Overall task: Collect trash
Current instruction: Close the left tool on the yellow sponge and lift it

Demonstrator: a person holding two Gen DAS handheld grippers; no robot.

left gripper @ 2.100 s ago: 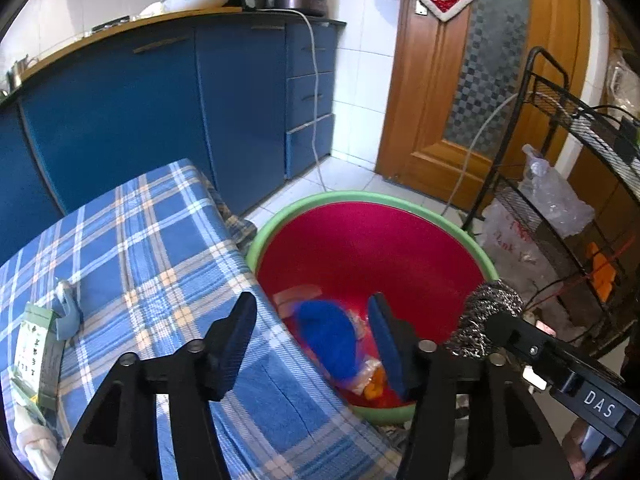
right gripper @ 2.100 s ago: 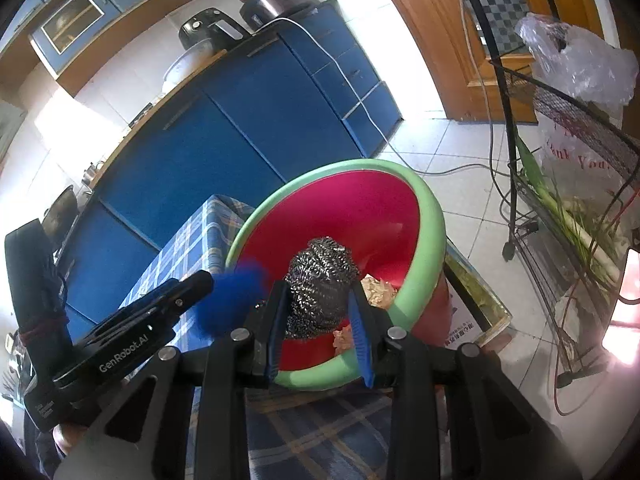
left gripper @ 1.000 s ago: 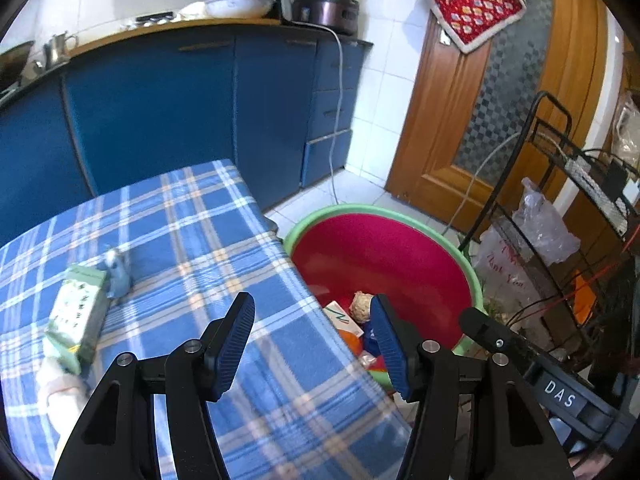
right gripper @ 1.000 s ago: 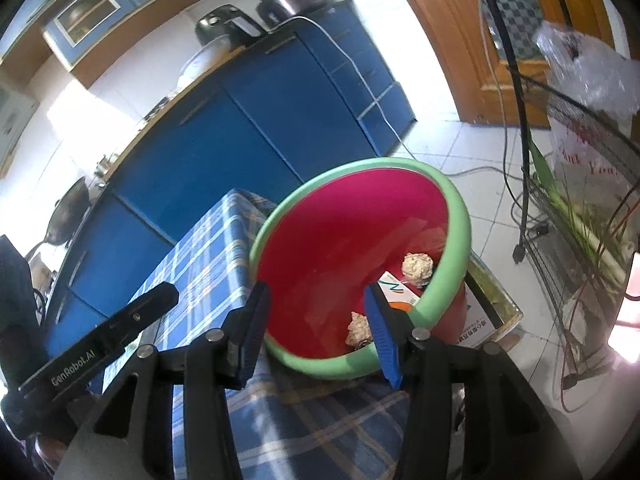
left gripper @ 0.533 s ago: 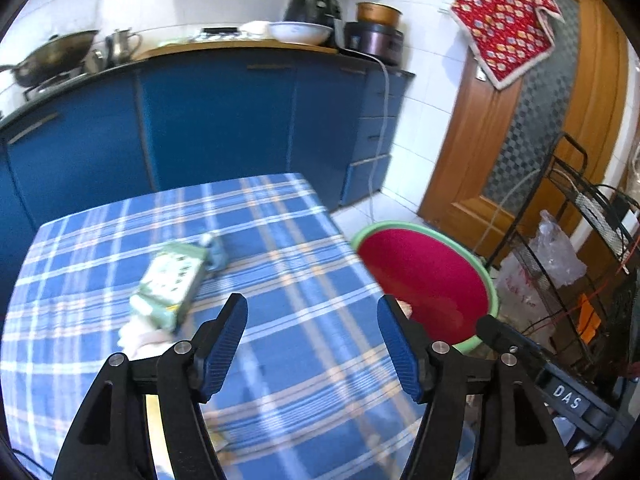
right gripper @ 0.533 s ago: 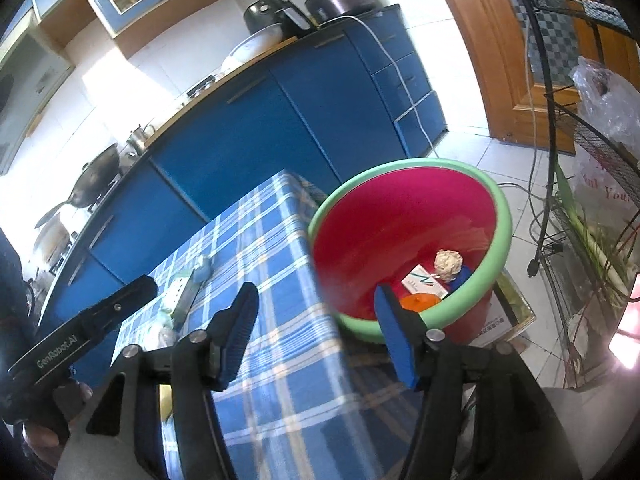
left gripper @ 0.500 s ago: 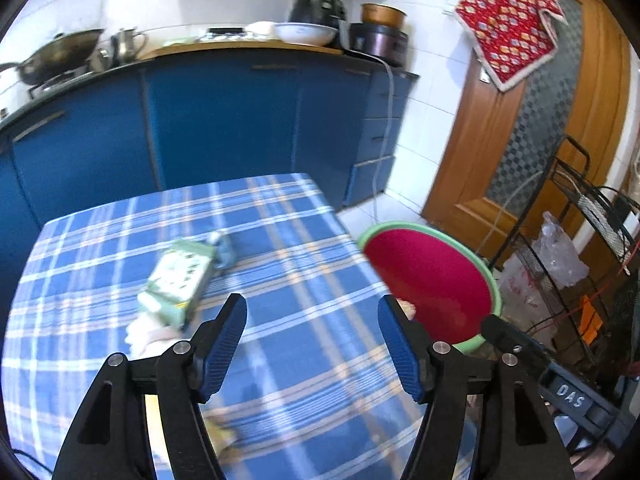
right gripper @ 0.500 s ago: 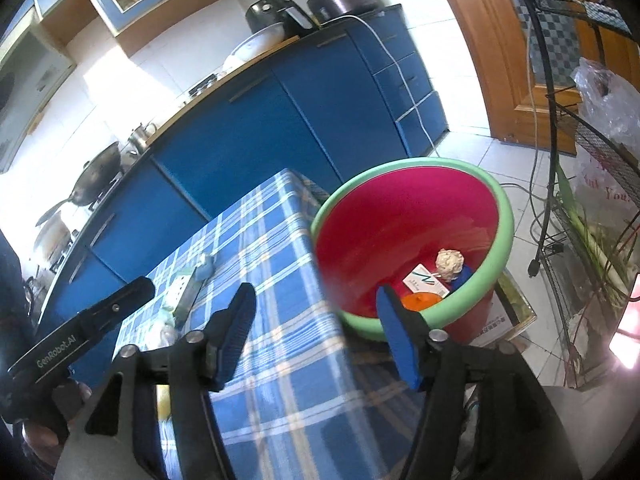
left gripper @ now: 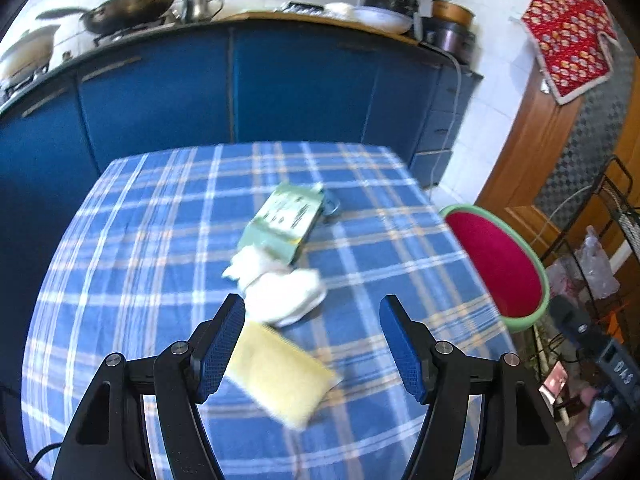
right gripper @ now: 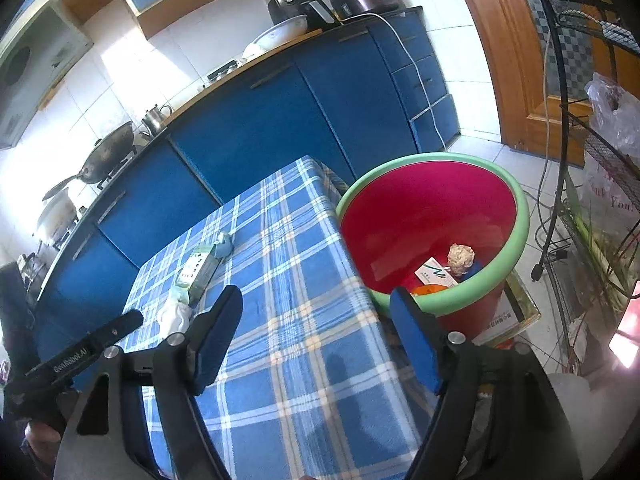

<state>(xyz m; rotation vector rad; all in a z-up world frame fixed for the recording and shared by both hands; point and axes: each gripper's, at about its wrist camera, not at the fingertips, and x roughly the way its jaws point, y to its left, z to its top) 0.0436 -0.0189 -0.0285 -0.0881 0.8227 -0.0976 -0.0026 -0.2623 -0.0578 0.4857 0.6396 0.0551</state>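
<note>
Part of the job looks done, judging by the red bin (right gripper: 432, 216) with its green rim: a small box, a crumpled brownish wad and something orange already lie at its bottom. What is left sits on the checked tablecloth (left gripper: 160, 240): a yellow sponge (left gripper: 280, 376) low between the jaws of the left gripper (left gripper: 312, 344), touching its left finger in the picture, a crumpled white tissue (left gripper: 280, 288) just beyond the fingertips, and a green packet (left gripper: 284, 216) farther ahead with a small bluish scrap at its far corner. The left gripper's jaws stand well apart and hold nothing. The right gripper (right gripper: 316, 336) is empty too, its jaws opening, with only bare cloth between them and the bin beyond its right finger. Room for moving seems good (the cloth around the three pieces is bare on every side). The edge to mind is the table's, to the right of the left jaws, where the bin's rim stands close against the cloth; a black wire rack (right gripper: 592, 128) crowds the bin's far side.
</note>
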